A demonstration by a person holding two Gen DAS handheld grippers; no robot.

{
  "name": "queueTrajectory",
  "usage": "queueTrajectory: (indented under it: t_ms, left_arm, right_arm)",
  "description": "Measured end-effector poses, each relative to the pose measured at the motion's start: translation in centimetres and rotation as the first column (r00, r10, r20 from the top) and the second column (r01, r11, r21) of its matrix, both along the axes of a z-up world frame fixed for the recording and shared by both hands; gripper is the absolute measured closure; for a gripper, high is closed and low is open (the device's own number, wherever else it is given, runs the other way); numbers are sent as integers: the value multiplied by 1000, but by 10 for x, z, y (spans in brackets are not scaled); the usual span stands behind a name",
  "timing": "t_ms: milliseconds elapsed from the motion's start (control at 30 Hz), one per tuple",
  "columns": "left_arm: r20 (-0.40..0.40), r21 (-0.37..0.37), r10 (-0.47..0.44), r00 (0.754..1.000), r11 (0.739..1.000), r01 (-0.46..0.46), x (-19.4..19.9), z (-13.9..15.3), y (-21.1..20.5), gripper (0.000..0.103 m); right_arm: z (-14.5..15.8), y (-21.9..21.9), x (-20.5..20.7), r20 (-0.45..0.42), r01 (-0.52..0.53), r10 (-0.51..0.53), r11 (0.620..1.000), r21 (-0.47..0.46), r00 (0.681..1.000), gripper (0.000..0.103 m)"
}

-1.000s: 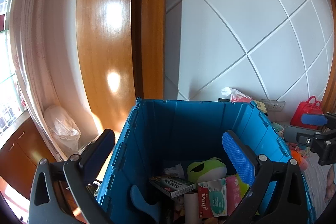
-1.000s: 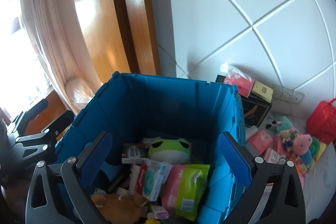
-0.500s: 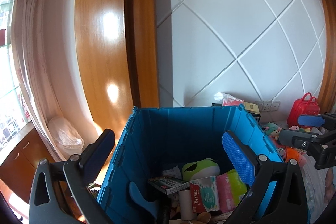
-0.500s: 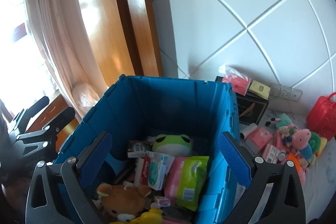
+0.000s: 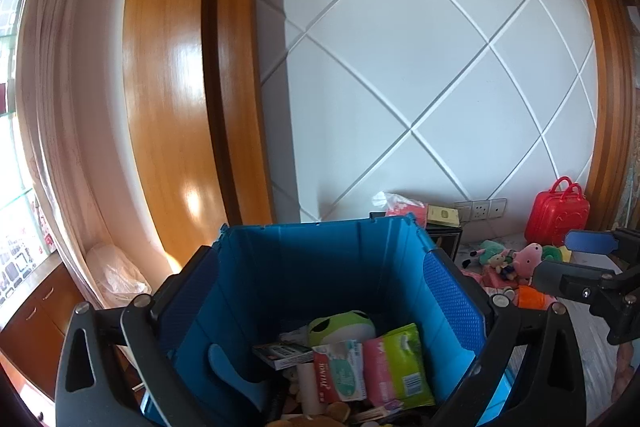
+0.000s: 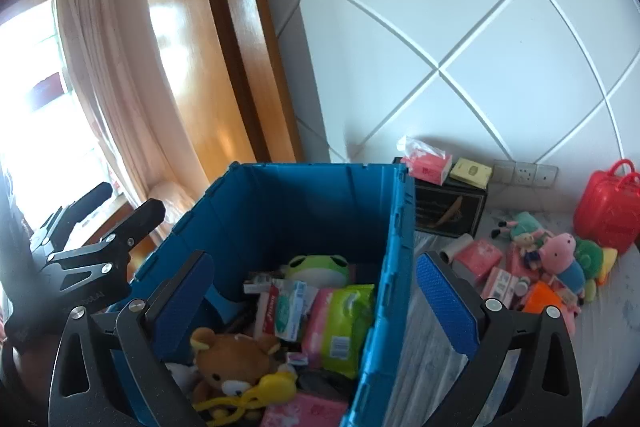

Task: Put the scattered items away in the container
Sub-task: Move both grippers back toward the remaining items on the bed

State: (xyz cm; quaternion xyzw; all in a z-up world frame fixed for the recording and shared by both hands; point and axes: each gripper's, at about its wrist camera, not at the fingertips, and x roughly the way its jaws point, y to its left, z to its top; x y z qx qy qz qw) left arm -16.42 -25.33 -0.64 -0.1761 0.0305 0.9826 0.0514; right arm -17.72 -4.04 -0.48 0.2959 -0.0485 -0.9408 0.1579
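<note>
Above the blue crate, both empty tongs, jaws apart.

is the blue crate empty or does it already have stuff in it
Partly filled. The blue crate holds a green frog plush, a brown bear plush and tissue packs, well below its rim.

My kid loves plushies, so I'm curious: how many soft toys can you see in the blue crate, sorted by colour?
green frog: 1
brown bear: 1
Total showing in the blue crate: 2
</note>
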Motion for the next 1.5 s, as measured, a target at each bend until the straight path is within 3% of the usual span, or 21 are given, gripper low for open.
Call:
queueTrajectory:
  t_ms: [300,667,933,1167,1333,1500]
  left_arm:
    - [-16,-34,-48,999,998,47,32,17,83,0]
    - [21,-55,-98,995,994,99,48,12,189,0]
    - [85,-50,-111,990,992,116,42,-9,252,0]
    - [184,-65,-98,978,992,112,32,-52,300,0]
    - [311,-58,-85,947,992,108,9,-104,327,0]
    - [391,-101,-60,919,989,108,-19,-153,347,0]
  right_arm:
    - [3,86,37,-13,28,-28,999,-39,1000,0]
    - [-30,202,71,21,122,-122,993,-4,992,0]
    - [-60,281,74,83,165,-165,986,7,983,0]
    - [-104,318,70,155,114,-116,993,23,981,0]
    - [-149,332,56,219,46,-55,998,43,974,0]
    - [-193,335,28,249,-43,21,996,81,968,0]
